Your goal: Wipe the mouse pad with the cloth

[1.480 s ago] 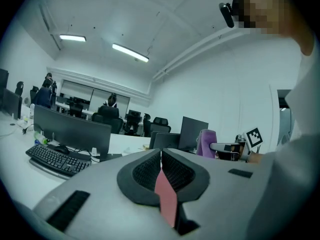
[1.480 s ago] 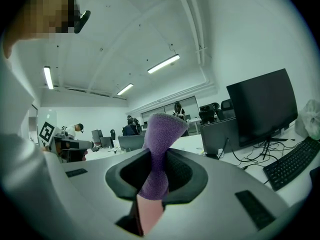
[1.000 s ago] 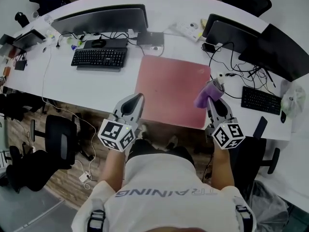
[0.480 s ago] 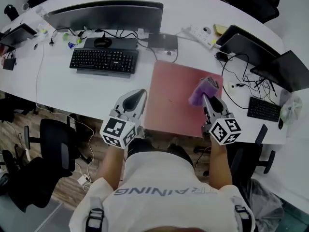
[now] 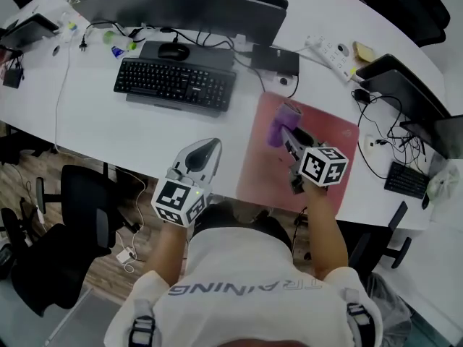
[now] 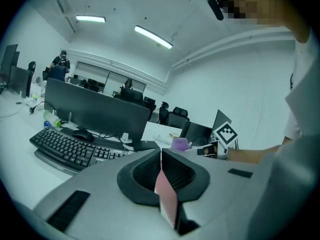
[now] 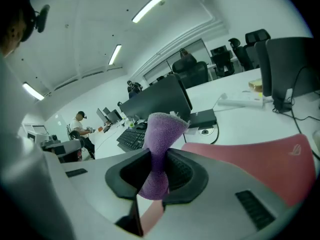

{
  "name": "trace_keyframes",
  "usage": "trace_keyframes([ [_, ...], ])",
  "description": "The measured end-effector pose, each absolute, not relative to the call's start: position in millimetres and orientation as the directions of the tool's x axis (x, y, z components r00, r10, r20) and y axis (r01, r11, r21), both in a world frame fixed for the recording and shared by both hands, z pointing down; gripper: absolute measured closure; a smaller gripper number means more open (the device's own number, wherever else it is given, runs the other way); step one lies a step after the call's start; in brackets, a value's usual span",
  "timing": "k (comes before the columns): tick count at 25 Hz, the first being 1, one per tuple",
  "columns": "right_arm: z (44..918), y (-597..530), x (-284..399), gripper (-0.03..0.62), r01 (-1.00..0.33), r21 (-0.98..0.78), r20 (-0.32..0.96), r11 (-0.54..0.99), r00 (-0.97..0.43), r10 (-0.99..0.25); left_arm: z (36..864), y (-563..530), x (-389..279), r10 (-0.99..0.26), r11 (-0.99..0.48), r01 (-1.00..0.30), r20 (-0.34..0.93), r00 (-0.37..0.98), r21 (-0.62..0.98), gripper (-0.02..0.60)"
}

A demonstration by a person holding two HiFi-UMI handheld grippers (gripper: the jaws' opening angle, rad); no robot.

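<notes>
The red mouse pad (image 5: 324,142) lies on the white desk (image 5: 108,132), right of the keyboard; its surface also fills the right gripper view (image 7: 260,156). My right gripper (image 5: 286,130) is over the pad's left half, shut on a bunched purple cloth (image 5: 281,122) that sticks up between its jaws (image 7: 159,149). My left gripper (image 5: 205,148) hovers at the desk's front edge, left of the pad, jaws closed together with nothing in them. From the left gripper view the purple cloth (image 6: 180,144) shows far off beside the right gripper's marker cube (image 6: 226,133).
A black keyboard (image 5: 175,84) and mouse (image 5: 173,50) sit before a dark monitor (image 5: 181,7). A power strip (image 5: 330,55), cables, a laptop (image 5: 401,91) and a second keyboard (image 5: 406,179) crowd the right. Office chairs (image 5: 83,212) stand below the desk edge.
My right gripper has carried the cloth leftward across the pad, from its right side to its left half. The left gripper has kept its place at the desk edge.
</notes>
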State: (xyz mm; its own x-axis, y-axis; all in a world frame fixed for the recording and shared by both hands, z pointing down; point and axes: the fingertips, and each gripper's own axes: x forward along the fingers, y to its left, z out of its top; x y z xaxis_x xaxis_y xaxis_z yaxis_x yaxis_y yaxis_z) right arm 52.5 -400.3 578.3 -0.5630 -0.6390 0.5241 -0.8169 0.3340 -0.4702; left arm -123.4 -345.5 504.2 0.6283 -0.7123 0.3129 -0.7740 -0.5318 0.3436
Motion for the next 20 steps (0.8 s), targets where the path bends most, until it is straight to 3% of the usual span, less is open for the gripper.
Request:
trace_keyframes([
  [10,673.6,-449.6,-1.9,0.499,-0.839,-0.413,0.679,0.355,-0.544,-0.494,531.6,-348.4,-141.9,-0.714,-0.472,-0.786,0.351,0.606,0.398,0.545],
  [20,711.8,-468.4,30.0,0.499,-0.846,-0.441,0.733,0.298,-0.531,-0.424,533.0,-346.9,-126.6,-0.734,-0.429,-0.818,0.381,0.563,0.382,0.545],
])
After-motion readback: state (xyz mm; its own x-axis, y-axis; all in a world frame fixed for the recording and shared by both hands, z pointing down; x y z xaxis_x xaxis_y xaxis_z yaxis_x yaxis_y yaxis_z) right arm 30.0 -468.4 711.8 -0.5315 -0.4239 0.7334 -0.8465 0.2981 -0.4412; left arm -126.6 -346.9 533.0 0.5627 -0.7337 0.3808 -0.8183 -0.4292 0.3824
